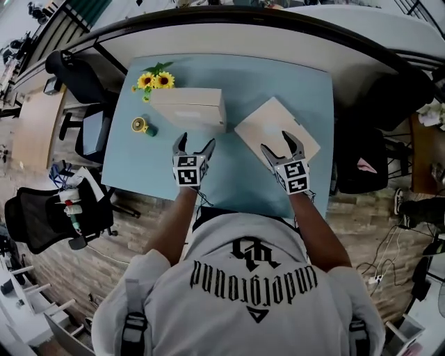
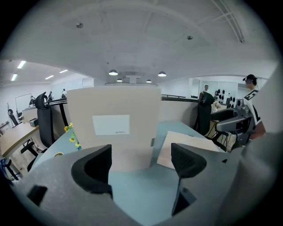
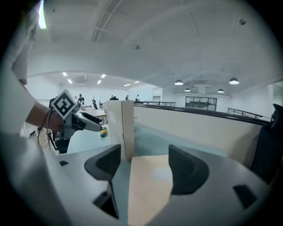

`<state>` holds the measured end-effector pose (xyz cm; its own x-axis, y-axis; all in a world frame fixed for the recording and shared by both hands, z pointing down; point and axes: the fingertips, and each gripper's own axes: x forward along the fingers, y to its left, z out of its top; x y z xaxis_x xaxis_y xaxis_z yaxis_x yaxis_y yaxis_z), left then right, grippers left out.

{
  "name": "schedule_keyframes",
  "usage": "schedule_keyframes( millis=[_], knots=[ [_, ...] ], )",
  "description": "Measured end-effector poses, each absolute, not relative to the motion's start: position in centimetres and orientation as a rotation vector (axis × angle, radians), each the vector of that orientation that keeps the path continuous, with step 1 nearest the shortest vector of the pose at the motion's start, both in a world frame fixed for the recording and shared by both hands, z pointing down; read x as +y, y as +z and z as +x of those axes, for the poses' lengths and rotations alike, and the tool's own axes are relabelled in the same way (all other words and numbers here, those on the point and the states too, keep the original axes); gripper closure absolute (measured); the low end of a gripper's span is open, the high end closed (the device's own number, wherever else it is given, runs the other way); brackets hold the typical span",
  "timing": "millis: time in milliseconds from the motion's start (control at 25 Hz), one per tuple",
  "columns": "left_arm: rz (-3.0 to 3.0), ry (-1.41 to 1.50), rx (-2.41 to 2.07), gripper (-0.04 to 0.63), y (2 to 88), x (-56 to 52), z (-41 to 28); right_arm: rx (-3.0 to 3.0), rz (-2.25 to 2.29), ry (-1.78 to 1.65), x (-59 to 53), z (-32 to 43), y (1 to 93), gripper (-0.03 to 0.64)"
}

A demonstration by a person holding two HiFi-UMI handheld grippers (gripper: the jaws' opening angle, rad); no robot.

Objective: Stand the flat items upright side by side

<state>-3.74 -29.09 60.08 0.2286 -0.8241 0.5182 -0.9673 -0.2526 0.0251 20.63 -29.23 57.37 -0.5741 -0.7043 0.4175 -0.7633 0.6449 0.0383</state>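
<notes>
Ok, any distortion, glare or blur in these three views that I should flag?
Head view: sharp and evenly lit, but the wide lens bends the rail behind the table into an arc. Left gripper view: round black border, ceiling lamps bright without flare, the label on the standing box unreadable. Right gripper view: same border, a blown-out light strip top left.

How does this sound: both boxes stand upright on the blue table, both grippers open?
No. Only the left box stands upright; the right box lies flat on the blue table, as the head view shows. Left gripper and right gripper are open.
</notes>
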Motion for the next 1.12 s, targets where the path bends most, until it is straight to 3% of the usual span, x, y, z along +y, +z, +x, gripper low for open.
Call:
schedule_keyframes(
  millis=[440,1120],
  knots=[
    [2.180,0.501,-1.594,0.161,58.7,-27.3,12.7,-2.509,1.055,0.173,-28.6,30.8,56.6,0.275],
    [1.824,0.394,-1.408,0.150,67.8,-28.8,18.0,-2.392,0.675,0.332,-36.1,31.1,63.6,0.275]
  ],
)
